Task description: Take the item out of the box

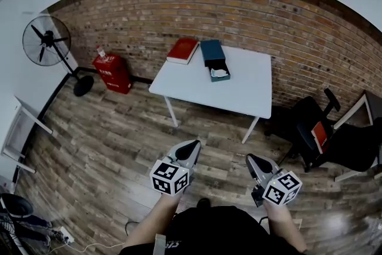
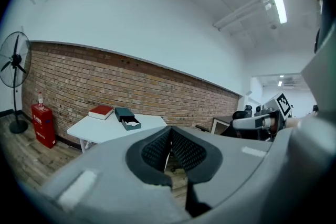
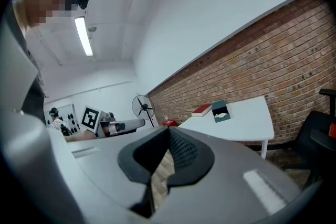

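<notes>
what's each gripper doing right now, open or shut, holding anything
left gripper: shut, nothing held
right gripper: shut, nothing held

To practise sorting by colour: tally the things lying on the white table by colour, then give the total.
Red: 1, the book
Teal: 1, the box, open
White: 1, the item inside it
Total: 3

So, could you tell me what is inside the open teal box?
A white item lies in the pulled-out tray of the teal box; inside its covered part cannot be seen.
</notes>
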`<action>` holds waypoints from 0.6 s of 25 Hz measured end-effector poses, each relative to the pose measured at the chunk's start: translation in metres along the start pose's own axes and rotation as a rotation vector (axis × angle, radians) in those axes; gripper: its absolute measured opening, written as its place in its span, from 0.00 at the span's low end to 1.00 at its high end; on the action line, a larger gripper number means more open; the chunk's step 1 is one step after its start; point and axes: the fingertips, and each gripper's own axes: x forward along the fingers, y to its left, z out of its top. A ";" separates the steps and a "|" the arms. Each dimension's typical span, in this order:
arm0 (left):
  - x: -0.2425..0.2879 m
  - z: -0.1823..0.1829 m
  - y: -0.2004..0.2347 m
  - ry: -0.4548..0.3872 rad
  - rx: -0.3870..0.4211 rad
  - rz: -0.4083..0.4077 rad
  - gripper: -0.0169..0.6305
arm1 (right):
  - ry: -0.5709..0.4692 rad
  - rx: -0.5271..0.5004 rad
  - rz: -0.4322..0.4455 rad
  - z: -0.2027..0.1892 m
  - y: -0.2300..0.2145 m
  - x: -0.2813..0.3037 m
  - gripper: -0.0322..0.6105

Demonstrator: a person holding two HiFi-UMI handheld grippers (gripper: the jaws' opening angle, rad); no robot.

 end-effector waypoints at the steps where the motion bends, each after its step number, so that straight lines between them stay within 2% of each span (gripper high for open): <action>1: -0.001 0.001 0.007 -0.002 -0.003 -0.001 0.04 | 0.004 -0.003 -0.003 0.001 0.002 0.006 0.05; 5: -0.007 0.003 0.032 -0.012 -0.007 0.007 0.04 | 0.019 -0.016 -0.005 0.001 0.008 0.027 0.05; 9: -0.012 -0.005 0.056 -0.009 -0.044 0.034 0.04 | 0.043 -0.011 0.006 -0.007 0.013 0.044 0.05; 15: 0.004 -0.005 0.065 0.012 -0.047 0.022 0.04 | 0.052 0.014 0.005 -0.007 0.002 0.059 0.05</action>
